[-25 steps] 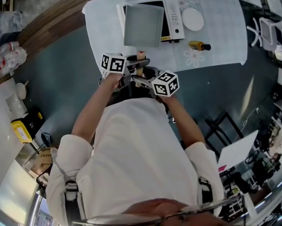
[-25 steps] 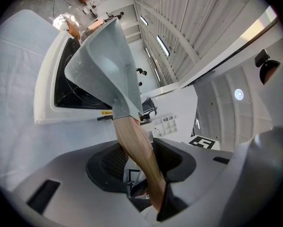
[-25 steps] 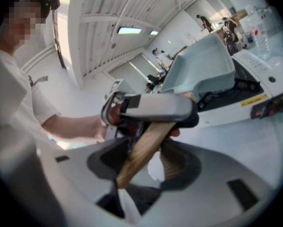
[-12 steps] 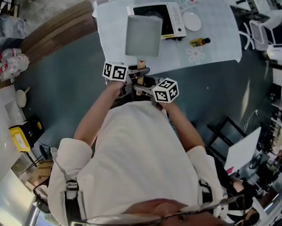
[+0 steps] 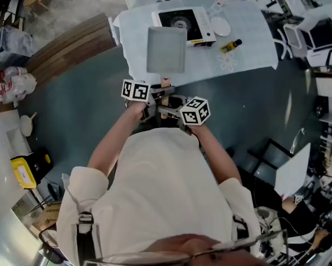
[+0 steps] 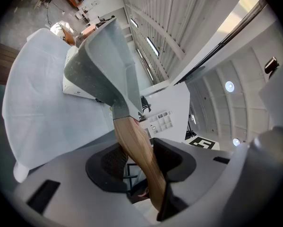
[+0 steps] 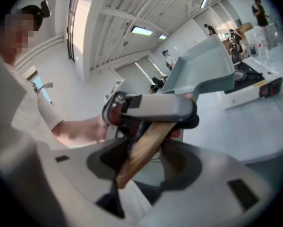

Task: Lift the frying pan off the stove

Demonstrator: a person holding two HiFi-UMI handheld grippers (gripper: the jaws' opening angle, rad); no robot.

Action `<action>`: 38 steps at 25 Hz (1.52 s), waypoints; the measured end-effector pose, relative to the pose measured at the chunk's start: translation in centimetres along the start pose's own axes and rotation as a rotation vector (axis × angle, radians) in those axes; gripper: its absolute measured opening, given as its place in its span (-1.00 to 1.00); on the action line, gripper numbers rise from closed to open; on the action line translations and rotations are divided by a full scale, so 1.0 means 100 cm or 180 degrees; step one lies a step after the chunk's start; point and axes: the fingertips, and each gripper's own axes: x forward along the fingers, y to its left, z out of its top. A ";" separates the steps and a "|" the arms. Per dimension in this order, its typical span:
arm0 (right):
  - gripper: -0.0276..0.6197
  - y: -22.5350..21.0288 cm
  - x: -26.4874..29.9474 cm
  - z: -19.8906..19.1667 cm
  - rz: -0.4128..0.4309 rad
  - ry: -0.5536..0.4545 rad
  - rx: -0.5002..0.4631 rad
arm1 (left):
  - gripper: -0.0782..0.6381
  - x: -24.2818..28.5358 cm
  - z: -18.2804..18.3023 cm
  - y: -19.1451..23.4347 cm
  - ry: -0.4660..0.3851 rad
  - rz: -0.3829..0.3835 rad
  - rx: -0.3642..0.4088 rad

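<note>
The square grey frying pan (image 5: 166,50) hangs in the air in front of the table, off the white stove (image 5: 198,24), whose burner shows bare. Its wooden handle (image 5: 166,83) points back at me. My left gripper (image 5: 159,95) is shut on that handle; in the left gripper view the handle (image 6: 137,151) runs between the pads up to the pan (image 6: 103,60). My right gripper (image 5: 169,110) is shut on the handle's end (image 7: 143,151), just behind the left gripper (image 7: 153,109). The pan (image 7: 202,67) tilts up beyond them.
The stove stands on a table with a pale cloth (image 5: 138,43). Beside the stove lie a white plate (image 5: 220,26) and a small yellow bottle (image 5: 230,46). Chairs and desks crowd the right side. A wooden strip (image 5: 66,43) crosses the floor at left.
The pan, held by both grippers, has come off the stove and back toward me. The burner, covered one second ago, is now in plain sight.
</note>
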 end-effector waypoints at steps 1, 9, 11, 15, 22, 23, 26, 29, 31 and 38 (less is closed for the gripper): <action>-0.20 0.005 -0.001 -0.002 -0.0001 -0.0002 -0.0012 | -0.25 -0.002 -0.003 -0.004 0.0003 -0.0003 0.0004; -0.20 0.034 -0.016 -0.010 0.0073 -0.0034 -0.0082 | -0.25 -0.010 -0.020 -0.032 -0.0041 0.0030 0.0078; -0.20 0.038 -0.022 -0.011 0.0092 -0.0030 -0.0116 | -0.25 -0.008 -0.022 -0.038 -0.0072 0.0034 0.0094; -0.20 0.040 -0.040 -0.014 0.0130 0.0012 -0.0186 | -0.25 0.003 -0.024 -0.051 -0.0153 0.0034 0.0104; -0.19 0.046 -0.081 -0.021 0.0217 0.0070 -0.0215 | -0.24 0.028 -0.034 -0.079 -0.0302 0.0036 0.0085; -0.19 0.047 -0.085 -0.022 0.0231 0.0074 -0.0231 | -0.24 0.031 -0.036 -0.083 -0.0321 0.0034 0.0086; -0.19 0.050 -0.100 -0.027 0.0243 0.0107 -0.0276 | -0.24 0.039 -0.042 -0.093 -0.0366 0.0025 0.0090; -0.19 0.052 -0.113 -0.030 0.0261 0.0119 -0.0299 | -0.24 0.047 -0.045 -0.103 -0.0400 0.0014 0.0088; -0.19 0.054 -0.121 -0.031 0.0280 0.0103 -0.0300 | -0.24 0.052 -0.047 -0.109 -0.0412 0.0012 0.0096; -0.18 0.059 -0.135 -0.034 0.0331 0.0059 -0.0346 | -0.24 0.058 -0.053 -0.121 -0.0447 0.0018 0.0124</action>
